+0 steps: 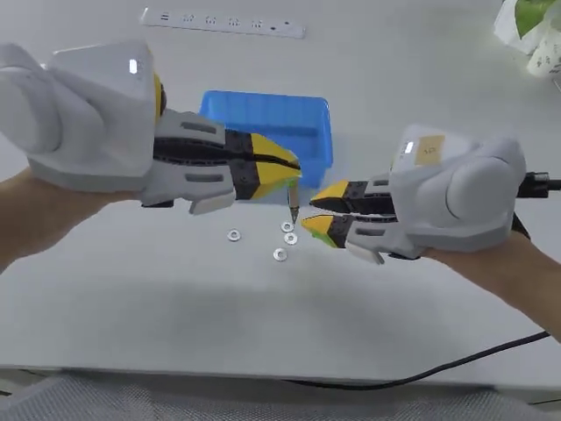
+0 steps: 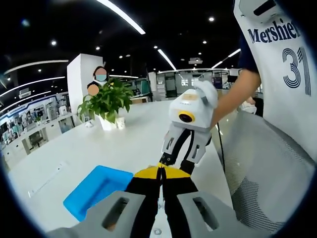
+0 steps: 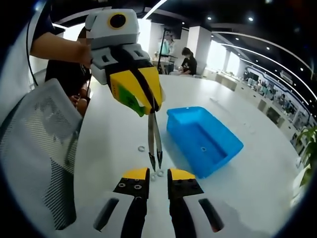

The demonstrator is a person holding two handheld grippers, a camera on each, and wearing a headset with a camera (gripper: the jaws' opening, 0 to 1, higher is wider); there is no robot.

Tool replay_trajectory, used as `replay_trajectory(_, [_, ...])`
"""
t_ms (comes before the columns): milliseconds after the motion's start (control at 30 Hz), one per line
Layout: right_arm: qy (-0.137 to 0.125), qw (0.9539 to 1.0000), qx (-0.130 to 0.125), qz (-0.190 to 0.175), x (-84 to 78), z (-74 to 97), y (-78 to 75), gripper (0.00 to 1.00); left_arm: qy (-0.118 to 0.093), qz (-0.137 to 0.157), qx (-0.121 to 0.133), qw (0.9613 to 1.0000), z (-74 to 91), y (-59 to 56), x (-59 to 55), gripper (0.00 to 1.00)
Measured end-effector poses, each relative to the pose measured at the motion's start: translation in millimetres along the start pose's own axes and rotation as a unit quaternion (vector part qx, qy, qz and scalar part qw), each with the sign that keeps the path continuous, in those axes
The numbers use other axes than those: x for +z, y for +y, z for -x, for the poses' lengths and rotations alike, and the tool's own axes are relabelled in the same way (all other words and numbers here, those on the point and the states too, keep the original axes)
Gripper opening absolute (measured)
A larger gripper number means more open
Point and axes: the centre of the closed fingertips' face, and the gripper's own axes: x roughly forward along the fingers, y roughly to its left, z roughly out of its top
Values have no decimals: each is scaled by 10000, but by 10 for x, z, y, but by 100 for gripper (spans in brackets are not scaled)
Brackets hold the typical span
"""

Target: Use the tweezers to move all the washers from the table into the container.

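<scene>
1. Lying loose on the bench (image 1: 131, 298): four washers (image 1: 280, 254), not yet picked.
2. Left claw (image 1: 294, 175) clamps the tweezers (image 1: 292, 209) tips-down just above them, likely lining up a pick; right claw (image 1: 314, 212) sits alongside, narrowly parted and empty.
3. Container (image 1: 263, 123) sits just behind, which keeps transfers short.

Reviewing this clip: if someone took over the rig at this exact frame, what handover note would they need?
Left gripper: shut on the tweezers, tips pointing down close over the washers.
Right gripper: open, empty, beside the tweezer tips.
Washers: four on the table, three clustered below the tweezers and one apart, to the left in the head view.
Blue container: just behind them; the right gripper view shows what looks like one washer inside.
Left to do: pick up the four with the tweezers and drop them in.
</scene>
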Motion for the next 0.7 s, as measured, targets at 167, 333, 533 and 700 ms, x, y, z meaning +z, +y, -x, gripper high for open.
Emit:
replay_trajectory(167, [57,9999,88,32,-47,-43,38,15,37,68,-175,9998,-6,-80,-50,4])
replay_trajectory(333, [96,9998,166,27,-92,-88,87,16,31,75,-160,9998,-20,-85,-88,4])
replay_trajectory(533, [171,9996,237,0,-149,-129,118,17,38,110,-170,9998,-41,-68,-124,4])
replay_trajectory(700, [185,9995,271,-31,-158,-148,117,17,81,113,-203,9997,-62,-61,-161,4])
